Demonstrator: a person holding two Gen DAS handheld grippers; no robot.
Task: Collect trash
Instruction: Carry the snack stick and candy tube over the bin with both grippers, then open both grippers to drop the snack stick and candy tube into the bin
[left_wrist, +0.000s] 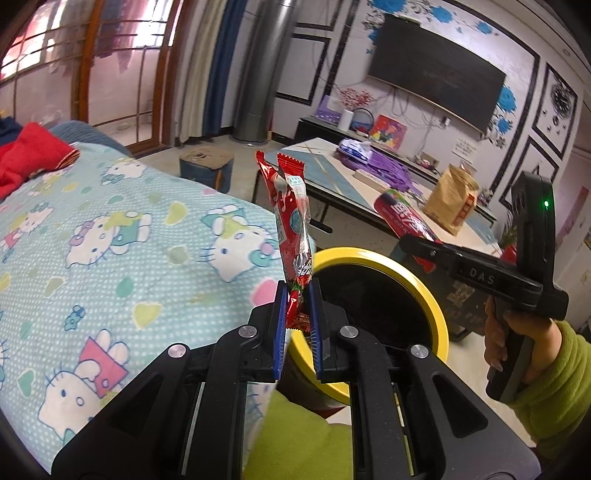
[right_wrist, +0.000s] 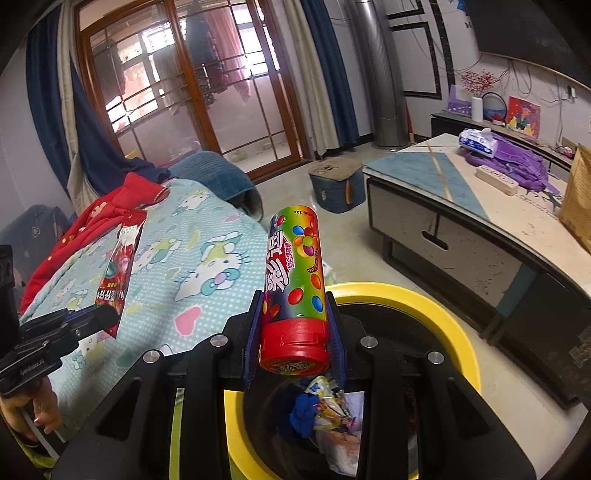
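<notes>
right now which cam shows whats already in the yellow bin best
The right wrist view: it looks down into the yellow bin, showing wrappers and a blue scrap inside. The left wrist view shows the bin's rim and dark interior, no contents.

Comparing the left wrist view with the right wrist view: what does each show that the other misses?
Left wrist only: the wall television and the right hand on its grip.
Right wrist only: trash already lying inside the bin and the candy tube's red cap.
Both: the left gripper shut on the red wrapper, the right gripper shut on the candy tube, the yellow-rimmed bin.
</notes>
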